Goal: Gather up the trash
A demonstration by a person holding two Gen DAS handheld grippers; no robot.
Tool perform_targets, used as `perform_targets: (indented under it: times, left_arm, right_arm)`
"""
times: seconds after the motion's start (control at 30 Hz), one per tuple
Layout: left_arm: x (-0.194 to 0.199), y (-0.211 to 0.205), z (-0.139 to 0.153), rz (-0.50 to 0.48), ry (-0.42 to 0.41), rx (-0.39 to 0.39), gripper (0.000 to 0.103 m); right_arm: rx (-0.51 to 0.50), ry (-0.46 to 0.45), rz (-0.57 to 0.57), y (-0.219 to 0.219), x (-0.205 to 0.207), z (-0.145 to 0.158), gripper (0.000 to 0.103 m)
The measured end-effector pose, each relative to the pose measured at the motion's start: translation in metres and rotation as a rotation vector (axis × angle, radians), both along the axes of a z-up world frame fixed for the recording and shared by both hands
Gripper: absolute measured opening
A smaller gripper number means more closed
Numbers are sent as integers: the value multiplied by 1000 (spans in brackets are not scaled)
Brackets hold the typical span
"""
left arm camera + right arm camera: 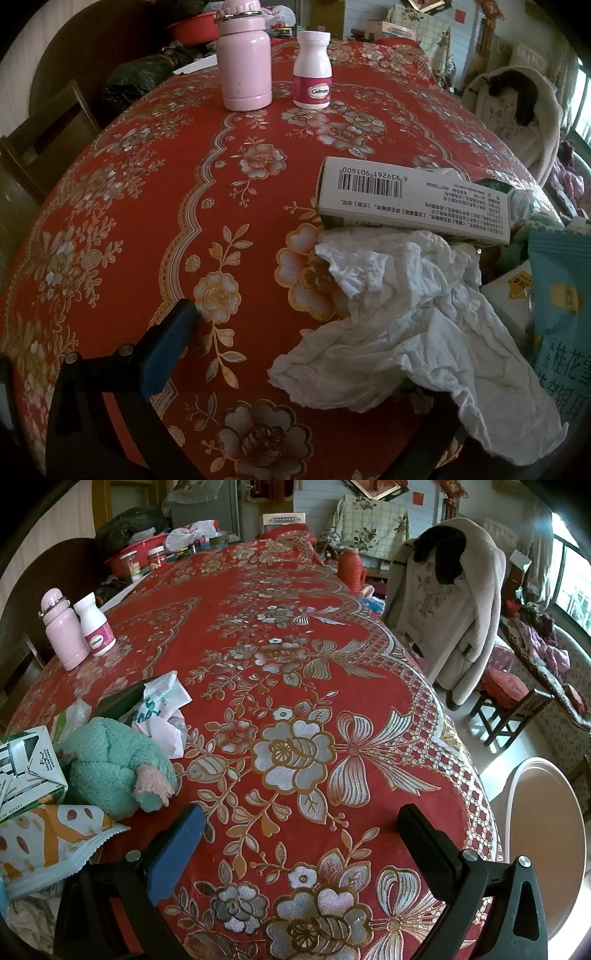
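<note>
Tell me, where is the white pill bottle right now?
The white pill bottle stands upright on the red tablecloth at the far side in the left wrist view, just right of the pink flask.

Table under red floral cloth, clutter along one side.

Red tablecloth point(369, 709) with gold/silver flowers covers the table. Pink flask point(244, 59) and white Caltrate bottle point(312, 72) stand upright just beside each other. Nearer: barcoded carton point(413, 201) overlapping the far edge of crumpled white tissue point(406, 332), teal plush toy point(114, 768), crumpled plastic bag point(162, 709), snack wrapper point(48, 842). Rest of the cloth bare.
</note>
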State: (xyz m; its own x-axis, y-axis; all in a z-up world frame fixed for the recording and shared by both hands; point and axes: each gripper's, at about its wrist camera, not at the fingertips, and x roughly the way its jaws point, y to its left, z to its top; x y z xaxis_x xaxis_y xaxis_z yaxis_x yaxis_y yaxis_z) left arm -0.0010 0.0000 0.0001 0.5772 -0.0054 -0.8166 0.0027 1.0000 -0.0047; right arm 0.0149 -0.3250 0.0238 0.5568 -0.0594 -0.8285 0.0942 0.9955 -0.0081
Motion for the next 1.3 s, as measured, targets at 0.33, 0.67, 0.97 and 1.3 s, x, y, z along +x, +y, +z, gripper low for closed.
perform_targets:
  times: [0.33, 0.67, 0.97, 1.3]
  left_arm:
    - [-31, 17, 17, 82, 71, -17, 102]
    - [-85, 30, 74, 190, -16, -15, 102]
    - [-127, -9, 120, 182, -119, -46, 102]
    - [-150, -53, 148, 150, -181, -65, 102]
  right_arm:
    - [7, 103, 51, -4, -6, 2, 103]
    - [-20, 52, -41, -29, -63, 56, 103]
    - [38, -4, -26, -28, -99, 103, 103]
    - [36, -127, 55, -4, -125, 143, 103]
